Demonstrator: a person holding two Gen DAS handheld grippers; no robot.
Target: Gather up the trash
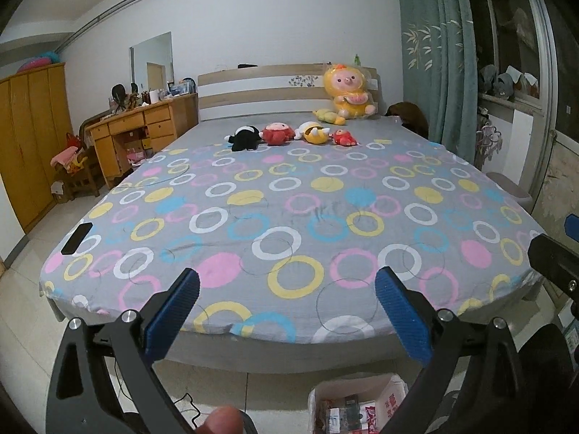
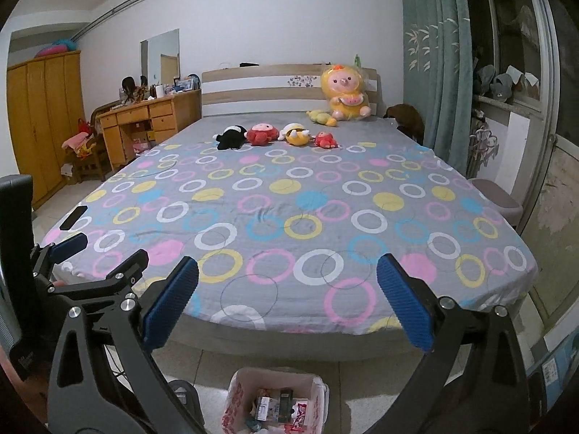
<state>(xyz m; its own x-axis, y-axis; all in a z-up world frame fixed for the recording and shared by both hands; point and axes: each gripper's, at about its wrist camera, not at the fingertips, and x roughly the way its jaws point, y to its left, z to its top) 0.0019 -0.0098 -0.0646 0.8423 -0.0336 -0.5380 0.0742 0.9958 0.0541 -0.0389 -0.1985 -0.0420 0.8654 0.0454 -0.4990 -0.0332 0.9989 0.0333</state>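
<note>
A trash bin [image 2: 277, 403] lined with a white and red plastic bag stands on the floor at the foot of the bed, holding several wrappers and small boxes. It also shows in the left wrist view [image 1: 356, 407], low and right. My left gripper [image 1: 287, 311] is open and empty above the bed's front edge. My right gripper [image 2: 287, 307] is open and empty, held above the bin. The left gripper also appears at the left of the right wrist view [image 2: 101, 253]. No loose trash shows on the bed.
A bed [image 1: 289, 217] with a grey circle-pattern sheet fills the view. Several plush toys [image 1: 289, 133] lie near the headboard. A black phone [image 1: 76, 238] lies at the bed's left edge. A wooden desk [image 1: 137, 133] and wardrobe [image 1: 29, 144] stand left, curtains [image 1: 434, 54] right.
</note>
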